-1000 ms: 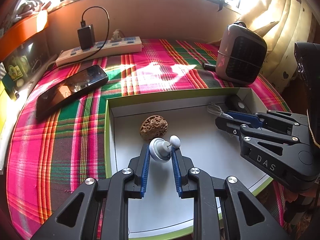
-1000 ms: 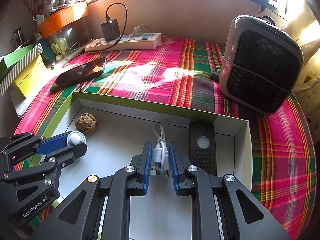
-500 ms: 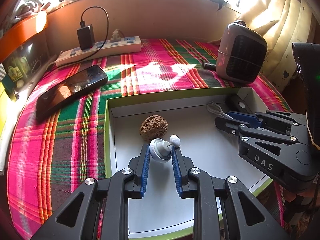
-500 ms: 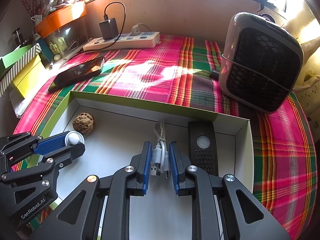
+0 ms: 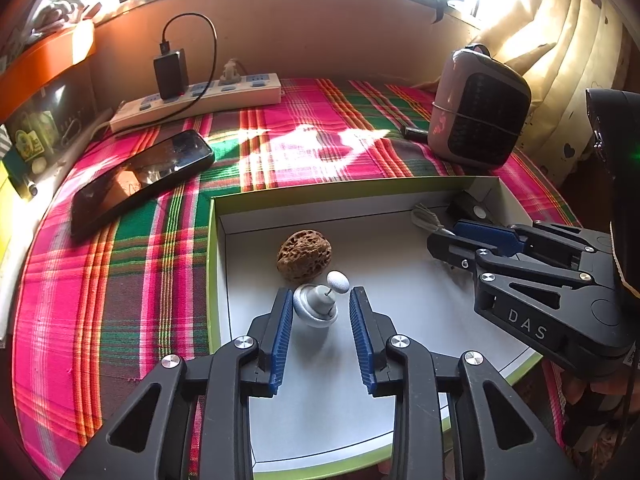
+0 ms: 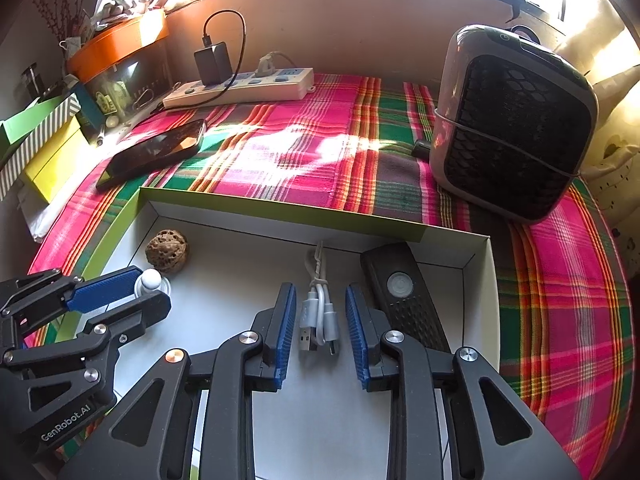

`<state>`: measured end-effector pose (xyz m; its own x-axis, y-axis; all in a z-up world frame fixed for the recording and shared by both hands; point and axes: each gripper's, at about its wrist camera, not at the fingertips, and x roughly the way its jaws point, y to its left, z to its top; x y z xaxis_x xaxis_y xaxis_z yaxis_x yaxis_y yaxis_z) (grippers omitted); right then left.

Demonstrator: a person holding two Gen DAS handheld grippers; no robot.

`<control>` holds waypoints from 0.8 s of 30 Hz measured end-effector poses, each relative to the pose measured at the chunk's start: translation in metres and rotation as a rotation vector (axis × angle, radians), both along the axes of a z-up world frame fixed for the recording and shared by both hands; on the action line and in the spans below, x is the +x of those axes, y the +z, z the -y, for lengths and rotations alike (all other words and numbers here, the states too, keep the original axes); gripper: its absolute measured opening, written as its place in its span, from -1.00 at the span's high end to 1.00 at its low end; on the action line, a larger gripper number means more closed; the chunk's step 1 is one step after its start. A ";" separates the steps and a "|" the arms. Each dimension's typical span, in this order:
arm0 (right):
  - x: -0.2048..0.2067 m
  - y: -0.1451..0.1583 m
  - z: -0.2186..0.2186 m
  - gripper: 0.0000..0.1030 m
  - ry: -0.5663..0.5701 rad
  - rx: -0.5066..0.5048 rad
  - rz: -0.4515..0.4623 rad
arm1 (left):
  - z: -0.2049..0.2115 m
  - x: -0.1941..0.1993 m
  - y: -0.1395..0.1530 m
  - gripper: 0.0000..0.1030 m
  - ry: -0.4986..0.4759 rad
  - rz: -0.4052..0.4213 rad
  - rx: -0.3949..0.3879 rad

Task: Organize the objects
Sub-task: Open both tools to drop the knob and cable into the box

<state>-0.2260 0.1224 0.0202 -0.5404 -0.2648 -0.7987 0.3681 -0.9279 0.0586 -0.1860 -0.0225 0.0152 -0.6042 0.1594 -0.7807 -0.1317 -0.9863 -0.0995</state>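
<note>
A shallow box (image 5: 218, 200) with a green rim and white floor lies on the plaid cloth. Inside it are a brown walnut (image 5: 304, 254), a small silver knob with a white ball (image 5: 316, 306), a bundled white USB cable (image 6: 318, 316) and a black remote-like device (image 6: 404, 292). My left gripper (image 5: 320, 292) has its jaws opening; the knob stands on the box floor between them, free of the right pad. My right gripper (image 6: 320, 287) is opening too, the cable lying between its pads with gaps on both sides. Each gripper shows in the other view: right gripper (image 5: 446, 236), left gripper (image 6: 148, 292).
A black phone (image 5: 140, 178) lies left of the box. A white power strip (image 5: 200, 100) with a black charger runs along the back wall. A grey heater (image 6: 512, 120) stands at the back right. Green and yellow boxes (image 6: 44, 140) crowd the left edge.
Both grippers' jaws have spread apart. The left has let go of the silver knob and the right has let go of the cable. Neither hand has shifted.
</note>
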 end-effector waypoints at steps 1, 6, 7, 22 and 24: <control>0.000 0.000 -0.001 0.44 -0.003 -0.002 -0.002 | 0.000 0.001 0.000 0.44 0.001 0.000 0.000; 0.003 0.002 -0.003 0.31 -0.004 -0.013 -0.004 | 0.000 0.004 0.002 0.38 0.000 -0.002 0.001; 0.004 0.003 -0.003 0.31 -0.004 -0.015 -0.006 | 0.000 0.005 0.003 0.36 0.000 -0.003 0.003; 0.027 0.020 -0.013 0.25 -0.024 -0.036 -0.044 | 0.002 0.024 0.015 0.32 0.003 -0.027 0.015; 0.031 0.022 -0.014 0.25 -0.025 -0.035 -0.048 | 0.002 0.028 0.016 0.32 0.000 -0.030 0.014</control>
<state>-0.1950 0.1361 0.0417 -0.5843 -0.2783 -0.7623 0.3479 -0.9346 0.0746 -0.1583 -0.0248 0.0313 -0.6273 0.1704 -0.7599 -0.1352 -0.9848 -0.1091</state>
